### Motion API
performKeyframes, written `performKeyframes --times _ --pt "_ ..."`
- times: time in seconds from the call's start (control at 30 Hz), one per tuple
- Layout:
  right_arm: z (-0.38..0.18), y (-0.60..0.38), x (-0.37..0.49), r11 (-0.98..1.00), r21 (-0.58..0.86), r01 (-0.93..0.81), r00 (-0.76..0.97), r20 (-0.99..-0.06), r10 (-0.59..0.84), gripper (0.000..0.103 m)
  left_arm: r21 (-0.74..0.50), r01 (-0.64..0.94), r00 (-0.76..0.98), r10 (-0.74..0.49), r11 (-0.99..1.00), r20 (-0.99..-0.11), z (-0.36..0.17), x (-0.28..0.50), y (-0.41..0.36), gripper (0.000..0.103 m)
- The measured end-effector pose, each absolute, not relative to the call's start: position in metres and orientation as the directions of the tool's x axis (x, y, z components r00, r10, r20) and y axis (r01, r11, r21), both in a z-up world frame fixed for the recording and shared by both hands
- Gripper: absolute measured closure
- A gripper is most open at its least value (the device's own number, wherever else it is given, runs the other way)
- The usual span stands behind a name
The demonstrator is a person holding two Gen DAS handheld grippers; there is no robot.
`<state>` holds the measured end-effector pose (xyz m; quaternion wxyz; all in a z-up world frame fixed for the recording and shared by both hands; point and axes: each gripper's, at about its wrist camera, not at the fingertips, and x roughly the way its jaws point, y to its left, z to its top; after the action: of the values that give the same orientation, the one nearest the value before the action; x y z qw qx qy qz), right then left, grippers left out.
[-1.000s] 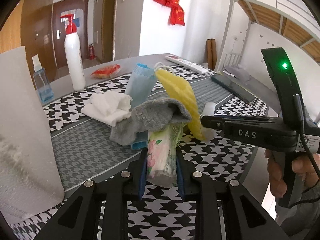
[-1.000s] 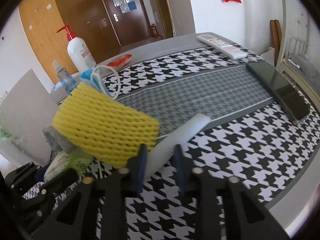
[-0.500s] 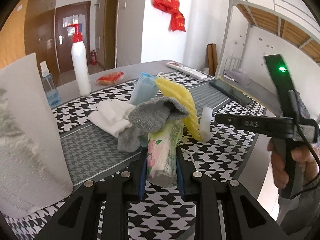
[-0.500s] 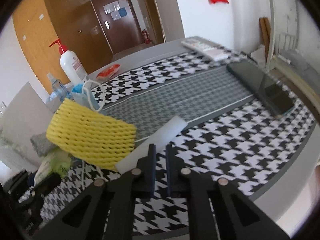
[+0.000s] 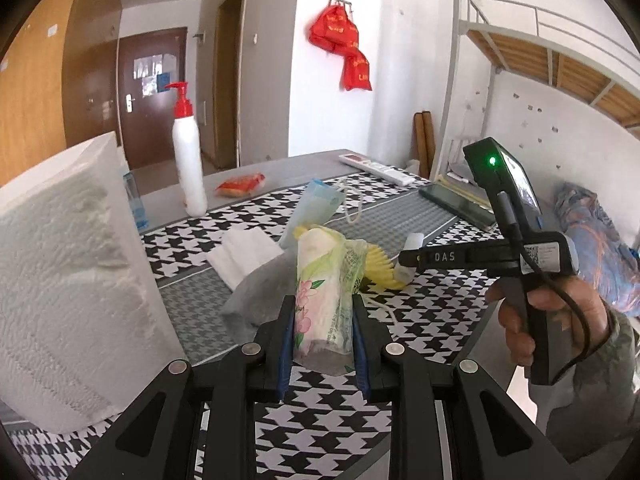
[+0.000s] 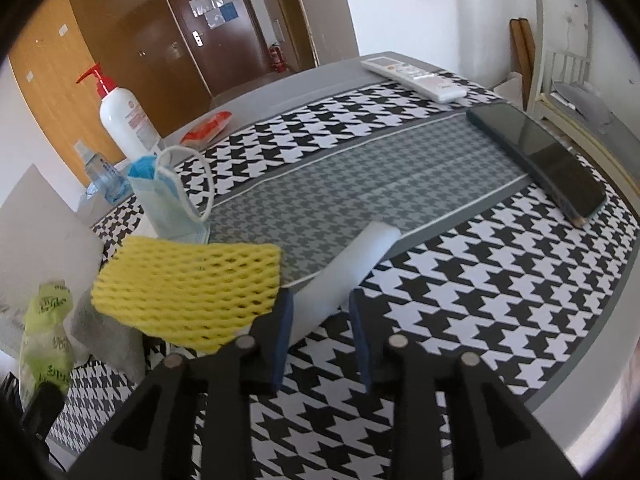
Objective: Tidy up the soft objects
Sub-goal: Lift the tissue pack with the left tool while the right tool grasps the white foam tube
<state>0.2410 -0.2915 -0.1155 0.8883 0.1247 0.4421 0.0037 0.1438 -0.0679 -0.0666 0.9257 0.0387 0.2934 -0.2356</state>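
Note:
My left gripper (image 5: 322, 344) is shut on a floral green tissue pack (image 5: 324, 300), held upright above the houndstooth mat (image 5: 424, 312); the pack (image 6: 44, 340) also shows at the right wrist view's lower left. A grey sock (image 5: 256, 296) lies just behind it. My right gripper (image 6: 320, 320) is opening, and the near end of a white foam tube (image 6: 352, 268) lies loose between its jaws on the mat. A yellow foam net (image 6: 188, 284) rests left of the tube. A blue face mask (image 6: 168, 204) stands behind the net.
A paper towel roll (image 5: 68, 288) stands close on the left. A folded white cloth (image 5: 244, 256), a pump bottle (image 6: 124, 120), a small spray bottle (image 6: 102, 176) and a red packet (image 6: 206, 128) sit further back. A phone (image 6: 536, 156) and a remote (image 6: 416, 76) lie at the right.
The left gripper rose with the tissue pack and the sock slipped off it. The right jaws closed narrow on the white tube, then spread apart. The yellow net sank flatter.

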Motion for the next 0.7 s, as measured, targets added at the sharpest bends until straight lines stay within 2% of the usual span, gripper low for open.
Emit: performKeyframes --times 0.2,0.33,0.43,0.7 --pt "-0.115 -0.285 0.250 0.975 0.189 0.114 0.601 -0.795 0.083 0.068 -0.072 0.455 0.729 -0.418 0.888 -0.543 -0.065 0.138 -0.061 0.076" --pt "-0.116 -0.285 0.252 0.977 0.186 0.105 0.613 -0.785 0.084 0.082 -0.069 0.455 0.731 -0.416 0.888 -0.540 -0.066 0.137 -0.059 0.076" --pt "-0.114 -0.288 0.250 0.978 0.187 0.096 0.630 -0.772 0.086 0.087 -0.068 0.449 0.737 -0.412 0.891 -0.536 -0.064 0.135 -0.057 0.076" --pt "-0.105 -0.293 0.238 0.977 0.208 0.056 0.667 -0.735 0.119 0.088 -0.068 0.418 0.753 -0.388 0.906 -0.532 -0.059 0.138 -0.053 0.076"
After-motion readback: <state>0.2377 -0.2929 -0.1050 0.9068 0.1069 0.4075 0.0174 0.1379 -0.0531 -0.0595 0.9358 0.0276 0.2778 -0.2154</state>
